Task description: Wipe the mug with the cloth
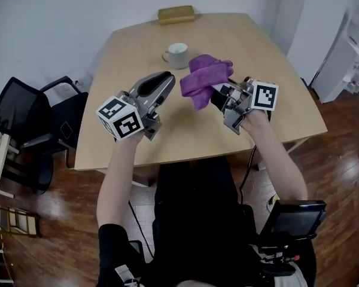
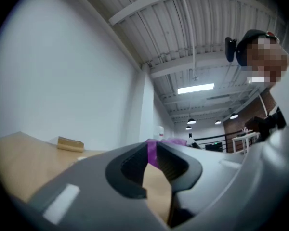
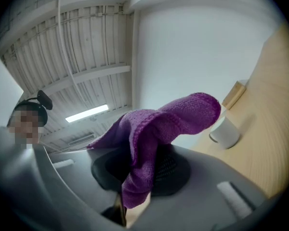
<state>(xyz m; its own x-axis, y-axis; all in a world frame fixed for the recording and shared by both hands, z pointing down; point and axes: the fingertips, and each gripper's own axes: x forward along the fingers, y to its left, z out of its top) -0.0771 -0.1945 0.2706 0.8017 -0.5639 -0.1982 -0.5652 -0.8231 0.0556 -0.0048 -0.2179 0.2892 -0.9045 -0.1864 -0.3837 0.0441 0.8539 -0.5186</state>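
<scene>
Far left, off the table (image 1: pixel 287 109): black chair (image 1: pixel 30 124) on wood floor. Left gripper (image 1: pixel 163 84) is held up over table's near-left part, tip aimed far & slightly right. Its jaws stand a narrow slit apart w/ nothing btwn them; only tabletop & a sliver of purple show thru the gap. White mug (image 1: pixel 178 55) stands upright on table, far of centre, handle to left, well apart from both grippers. Tan block (image 1: pixel 176 14) lies at far edge, beyond mug. Purple cloth (image 1: pixel 204 76) is just right of mug, held up off table, bunched, one end drooping. Right gripper (image 1: pixel 220 95), at right, has jaws pinched on cloth's lower fold; rest flops over the top.
</scene>
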